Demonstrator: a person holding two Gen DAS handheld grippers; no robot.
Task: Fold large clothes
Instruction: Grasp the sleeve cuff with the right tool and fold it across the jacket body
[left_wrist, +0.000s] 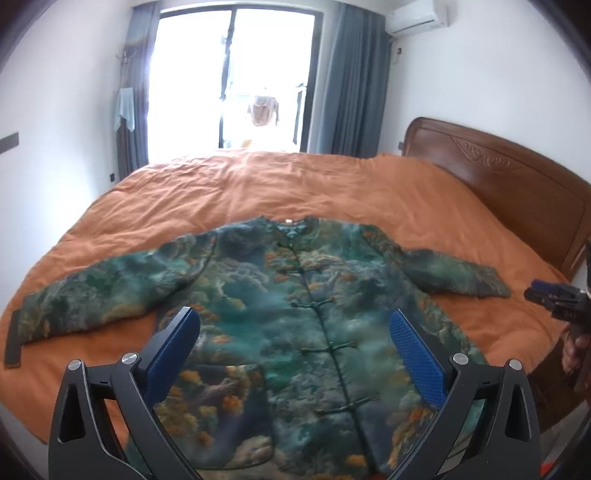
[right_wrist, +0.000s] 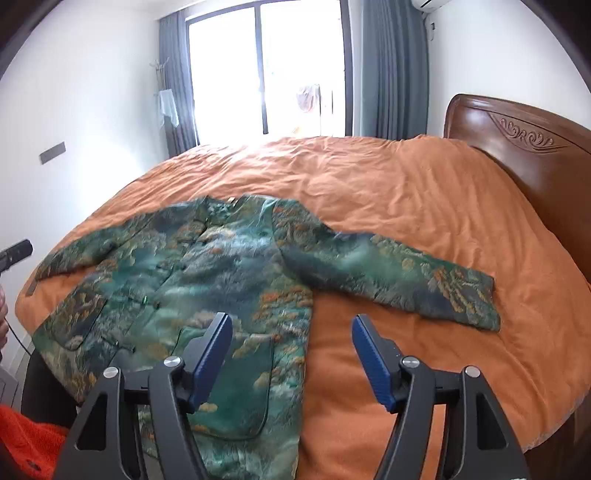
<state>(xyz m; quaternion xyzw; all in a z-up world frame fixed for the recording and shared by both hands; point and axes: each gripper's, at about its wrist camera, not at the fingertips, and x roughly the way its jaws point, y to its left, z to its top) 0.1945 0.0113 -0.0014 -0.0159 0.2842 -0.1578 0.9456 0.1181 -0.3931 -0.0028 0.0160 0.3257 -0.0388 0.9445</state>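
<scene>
A green patterned jacket (left_wrist: 295, 295) with orange flecks and knot buttons lies flat, front up, on the orange bedspread (left_wrist: 258, 184), both sleeves spread out sideways. My left gripper (left_wrist: 293, 325) hovers above its lower front, open, with nothing between the blue pads. In the right wrist view the jacket (right_wrist: 207, 266) lies left of centre, its right sleeve (right_wrist: 406, 277) stretching to the right. My right gripper (right_wrist: 291, 332) hangs open over the jacket's side hem and the bare bedspread (right_wrist: 406, 192), holding nothing. The right gripper also shows at the right edge of the left view (left_wrist: 554, 299).
A carved wooden headboard (left_wrist: 498, 177) stands at the right of the bed. Beyond the bed are a bright glass door (left_wrist: 229, 81) with grey curtains (left_wrist: 354, 85) and an air conditioner (left_wrist: 417, 16). Something orange-red (right_wrist: 26, 439) lies at the lower left near the bed edge.
</scene>
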